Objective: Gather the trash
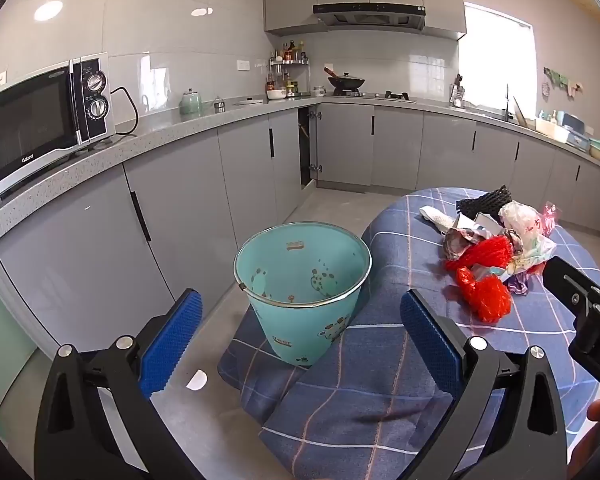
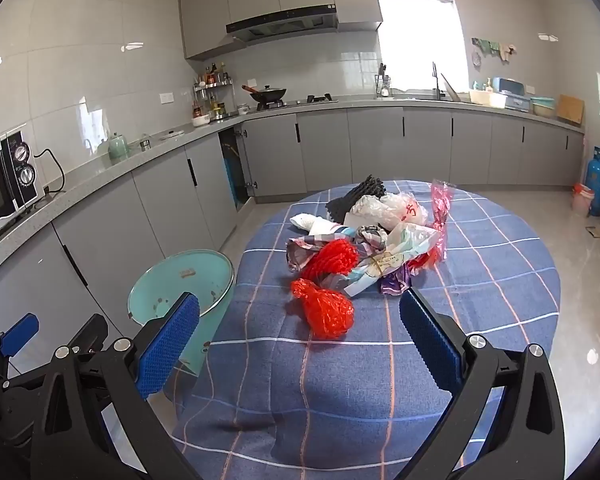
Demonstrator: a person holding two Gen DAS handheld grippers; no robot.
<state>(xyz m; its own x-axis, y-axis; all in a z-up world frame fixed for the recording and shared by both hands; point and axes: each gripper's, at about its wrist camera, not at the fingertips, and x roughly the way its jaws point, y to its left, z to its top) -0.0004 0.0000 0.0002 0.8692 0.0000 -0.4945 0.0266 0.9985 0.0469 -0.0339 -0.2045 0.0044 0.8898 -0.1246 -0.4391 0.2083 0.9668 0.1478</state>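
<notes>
Left hand-held gripper (image 1: 300, 334) wide open, holding nothing, above teal bin (image 1: 302, 292), right hand-held gripper (image 2: 300, 336) wide open, empty, near red bag (image 2: 326, 312), trash pile (image 2: 364, 236) on checked surface (image 2: 480, 280) beside bin, microwave (image 1: 40, 120) labelled "Galanz".

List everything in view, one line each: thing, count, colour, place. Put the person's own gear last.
Crumpled plastic bag: one, red, nearest edge of the trash pile on the table.
Mesh net wad: one, red, pile middle.
Foam net sleeve: one, black, pile's far side.
Clear plastic bags: several, whitish, far part of the pile.
Round metal-rimmed trash bin: one, teal, floor beside the table.
Checked tablecloth: one, blue, covering the round table.
Microwave: one, silver-black, left counter.
Wok: one, black, stove.
Gas cylinder: one, blue, right corner.
Left claw: open, above the bin.
Right claw: open, facing the pile.
</notes>
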